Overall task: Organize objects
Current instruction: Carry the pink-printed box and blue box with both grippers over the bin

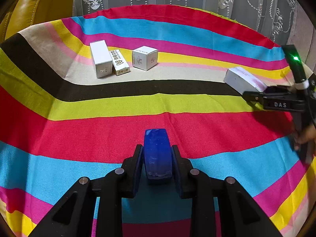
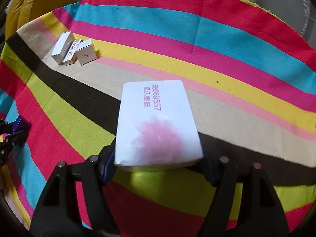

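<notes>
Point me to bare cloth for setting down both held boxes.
Widest free patch: the cloth right of the cube box, out to the right claw and its white box. Also bare ahead of the left claw holding the blue box. Crowded: the tall box and printed box touching, far left.

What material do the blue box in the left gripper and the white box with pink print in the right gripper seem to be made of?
The blue box looks like glossy coated cardboard or perhaps plastic: its face shines and has pale scuffs. The left gripper is closed on it. The white box looks like matte paperboard: flat faces, folded edges and pink ink printed on it. The right gripper clamps its sides.
</notes>
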{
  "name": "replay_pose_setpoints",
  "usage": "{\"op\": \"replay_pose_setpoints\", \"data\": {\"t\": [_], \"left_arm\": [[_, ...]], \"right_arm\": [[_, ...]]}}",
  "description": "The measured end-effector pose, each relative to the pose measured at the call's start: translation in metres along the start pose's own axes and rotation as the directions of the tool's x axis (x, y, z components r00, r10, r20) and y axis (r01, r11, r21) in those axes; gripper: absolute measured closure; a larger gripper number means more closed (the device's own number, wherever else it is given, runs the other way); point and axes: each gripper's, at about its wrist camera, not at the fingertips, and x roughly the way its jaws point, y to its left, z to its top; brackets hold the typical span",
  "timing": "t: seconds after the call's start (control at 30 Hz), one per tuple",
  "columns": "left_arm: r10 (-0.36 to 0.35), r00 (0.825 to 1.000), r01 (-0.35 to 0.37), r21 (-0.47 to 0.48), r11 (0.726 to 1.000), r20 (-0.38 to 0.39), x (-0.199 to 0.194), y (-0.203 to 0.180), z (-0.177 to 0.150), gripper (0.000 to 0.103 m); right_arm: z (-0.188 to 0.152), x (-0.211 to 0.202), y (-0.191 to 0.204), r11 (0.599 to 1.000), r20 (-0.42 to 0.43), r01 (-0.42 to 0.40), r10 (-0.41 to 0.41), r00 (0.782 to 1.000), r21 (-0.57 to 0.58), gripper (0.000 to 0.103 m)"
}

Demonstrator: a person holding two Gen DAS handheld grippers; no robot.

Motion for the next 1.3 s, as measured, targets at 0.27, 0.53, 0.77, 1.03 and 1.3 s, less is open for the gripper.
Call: {"op": "replay_pose_setpoints", "data": {"t": [0.27,0.53,0.77,1.03,1.3], "left_arm": [[-0.021,1.0,0.021,-0.015,1.0,0.001,0.0,0.005,-0.001,0.073],[-0.049,0.999,0.049,-0.042,0.998,0.003,0.0,0.009,-0.001,0.073],[-0.157,0.987,0.159,-0.133,0.978,0.022,-0.001,0.027,-0.001,0.073],[-0.254,0.963,0.269,-0.309,0.912,0.088,-0.01,0.056,-0.016,0.074],[-0.262,0.959,0.282,-0.246,0.927,0.111,-0.045,0.036,-0.039,0.074]], "right_arm": [[-0.049,-0.043,0.034,0.994,-0.021,0.024,-0.022,1.0,0.104,0.034],[-0.111,-0.09,0.064,0.992,0.021,0.021,-0.024,1.0,0.128,0.034],[-0.15,-0.119,0.091,0.996,0.036,-0.004,0.001,0.999,0.091,0.034],[-0.169,-0.133,0.101,0.995,0.06,-0.045,0.039,0.997,0.092,0.034],[-0.184,-0.145,0.099,0.99,0.084,-0.074,0.064,0.994,0.122,0.034]]}}
